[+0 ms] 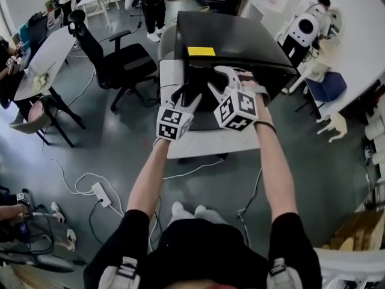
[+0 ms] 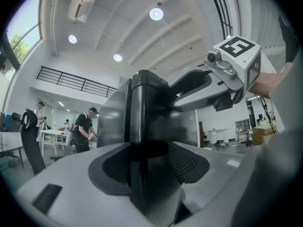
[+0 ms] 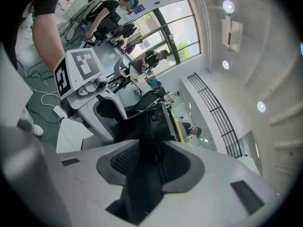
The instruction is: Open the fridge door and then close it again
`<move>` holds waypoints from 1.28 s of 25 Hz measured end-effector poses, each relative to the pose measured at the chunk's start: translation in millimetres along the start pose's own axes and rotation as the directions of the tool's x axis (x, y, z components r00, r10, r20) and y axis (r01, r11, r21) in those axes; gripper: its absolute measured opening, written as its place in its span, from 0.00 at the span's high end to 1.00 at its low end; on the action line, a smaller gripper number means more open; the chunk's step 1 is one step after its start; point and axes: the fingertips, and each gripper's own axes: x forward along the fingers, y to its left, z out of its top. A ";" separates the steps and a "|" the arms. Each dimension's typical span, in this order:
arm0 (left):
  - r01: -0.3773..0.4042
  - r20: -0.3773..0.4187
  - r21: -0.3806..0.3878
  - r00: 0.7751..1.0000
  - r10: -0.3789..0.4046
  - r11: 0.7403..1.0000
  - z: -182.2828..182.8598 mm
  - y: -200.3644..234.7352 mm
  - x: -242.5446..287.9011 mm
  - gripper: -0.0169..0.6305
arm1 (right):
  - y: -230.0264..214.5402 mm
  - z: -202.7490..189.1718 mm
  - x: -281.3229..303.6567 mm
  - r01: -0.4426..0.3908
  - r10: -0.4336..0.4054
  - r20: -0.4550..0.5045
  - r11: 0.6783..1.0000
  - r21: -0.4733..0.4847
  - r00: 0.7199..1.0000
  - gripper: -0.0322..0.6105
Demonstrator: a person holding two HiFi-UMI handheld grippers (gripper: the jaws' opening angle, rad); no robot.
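**Left hand-held gripper** [image 2: 142, 157]: jaws drawn narrow onto the upright free edge of the fridge door [image 2: 142, 103].

**Right hand-held gripper** [image 3: 147, 162]: clamped on the same door edge, higher up.

**Mini fridge** [image 1: 234, 41]: black, with a yellow label [image 1: 201, 51] on top. It stands on a white tabletop [image 1: 198, 144] directly before the person.

**Handling (judged):** the door is a rigid hinged panel with a glossy, probably slippery skin. Grip the free edge, away from the hinge. The small cabinet may slide if tugged hard.
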 end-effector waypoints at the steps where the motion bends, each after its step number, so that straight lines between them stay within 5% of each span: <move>1: -0.004 0.008 0.000 1.000 0.004 1.000 1.8 -0.4 -0.6 0.62 | -0.3 0.3 -0.6 0.001 -0.001 0.001 1.000 -0.002 1.000 0.75; 14: -0.100 0.043 0.023 0.994 0.099 0.995 7.1 -110.0 -83.7 0.66 | 46.4 -1.1 -110.3 0.029 -0.011 0.180 0.995 -0.098 0.984 0.73; 26: -0.258 0.024 0.063 0.966 0.257 0.964 10.0 -309.2 -120.8 0.66 | 90.8 -78.2 -264.6 -0.017 0.109 0.388 0.972 -0.233 0.915 0.72; 32: -0.241 -0.028 0.077 0.969 0.244 0.967 8.0 -420.7 -106.4 0.66 | 102.4 -143.5 -333.8 -0.036 0.153 0.400 0.958 -0.285 0.904 0.71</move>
